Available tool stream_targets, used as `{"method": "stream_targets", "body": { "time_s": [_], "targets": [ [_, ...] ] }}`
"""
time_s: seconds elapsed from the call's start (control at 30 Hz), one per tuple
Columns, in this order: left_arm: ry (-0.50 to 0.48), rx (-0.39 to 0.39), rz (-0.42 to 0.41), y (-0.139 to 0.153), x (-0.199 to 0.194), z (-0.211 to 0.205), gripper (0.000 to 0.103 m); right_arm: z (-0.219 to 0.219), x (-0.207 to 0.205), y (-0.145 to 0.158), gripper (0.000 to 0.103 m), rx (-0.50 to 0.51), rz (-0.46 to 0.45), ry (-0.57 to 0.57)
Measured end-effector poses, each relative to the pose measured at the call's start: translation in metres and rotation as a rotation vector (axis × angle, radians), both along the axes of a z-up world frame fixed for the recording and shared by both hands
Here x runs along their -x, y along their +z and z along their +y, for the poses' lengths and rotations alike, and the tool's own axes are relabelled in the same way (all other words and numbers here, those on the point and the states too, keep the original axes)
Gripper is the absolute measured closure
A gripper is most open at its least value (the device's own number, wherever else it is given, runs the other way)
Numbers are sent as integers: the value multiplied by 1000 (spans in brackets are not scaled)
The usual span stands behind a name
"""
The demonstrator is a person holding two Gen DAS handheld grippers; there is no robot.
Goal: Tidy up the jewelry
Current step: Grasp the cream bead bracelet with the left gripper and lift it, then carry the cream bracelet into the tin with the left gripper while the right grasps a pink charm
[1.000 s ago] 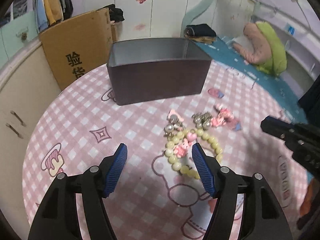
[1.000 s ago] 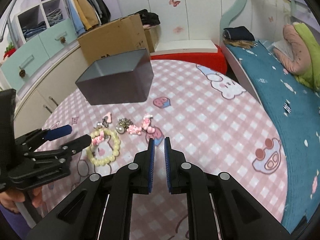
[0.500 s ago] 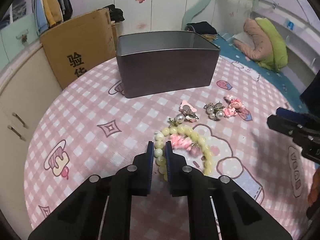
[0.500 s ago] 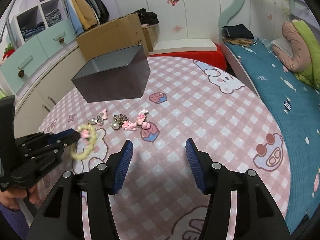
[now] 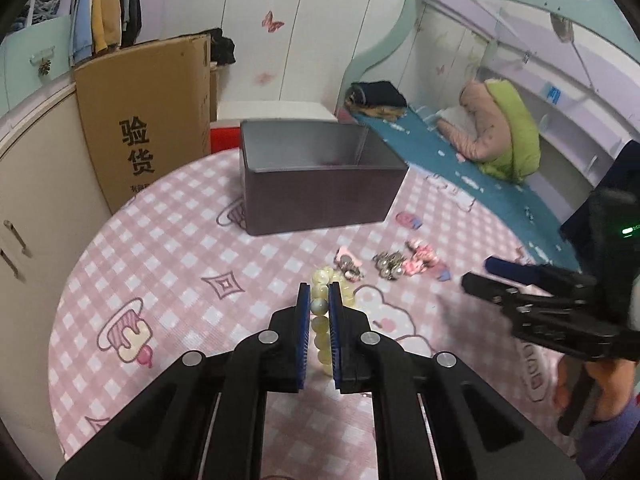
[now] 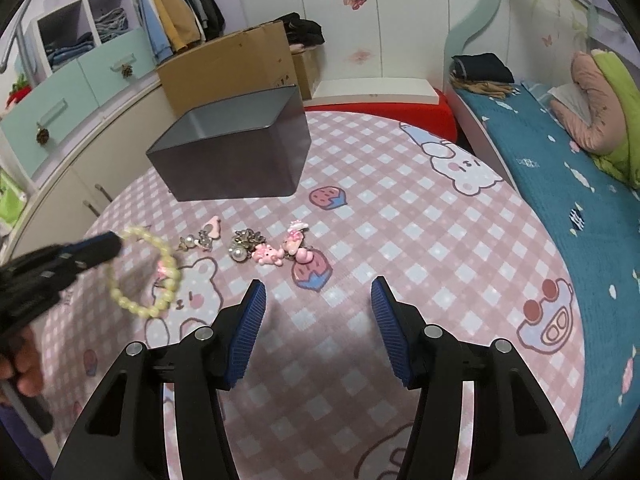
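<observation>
My left gripper (image 5: 319,292) is shut on a pale yellow bead bracelet (image 5: 321,320), which hangs off the pink checked table; in the right wrist view that bracelet (image 6: 160,280) dangles from the left gripper (image 6: 114,242) above its own shadow. My right gripper (image 6: 318,292) stands open over bare cloth, nothing between its fingers. Small pieces lie on the cloth: pearl earrings (image 6: 192,240), a silver cluster with a pearl (image 6: 242,244) and pink charms (image 6: 280,254). A dark open box (image 6: 240,160) stands behind them, its visible inside holding nothing.
A cardboard carton (image 5: 148,120) leans at the table's far left edge. A bed with blue cover (image 6: 560,168) runs along the right. White cabinets (image 6: 80,184) border the left. A hand (image 5: 588,376) holds the right gripper (image 5: 520,280).
My left gripper closed on the bead bracelet and lifted it off the cloth toward the box. My right gripper went from nearly shut to open and stayed where it was.
</observation>
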State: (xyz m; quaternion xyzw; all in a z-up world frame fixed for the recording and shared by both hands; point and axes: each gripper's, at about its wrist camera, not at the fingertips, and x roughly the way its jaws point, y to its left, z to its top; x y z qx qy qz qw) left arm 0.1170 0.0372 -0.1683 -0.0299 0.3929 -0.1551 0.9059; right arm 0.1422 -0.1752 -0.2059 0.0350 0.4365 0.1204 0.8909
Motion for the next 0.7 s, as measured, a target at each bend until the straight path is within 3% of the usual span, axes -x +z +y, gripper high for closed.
{"method": "stream_targets", "body": {
  "time_s": [0.4,0.5,0.7],
  "targets": [
    [19,33,-53,22,10,17,96,14,-38,-13,51,55,8,31],
    [16,37,-57,23,10,17,96,17,-43,-10,55,45,6,45],
    [8,51,-56,24,4,15,96,27,-62,-14,74,25,58,91]
  ]
}}
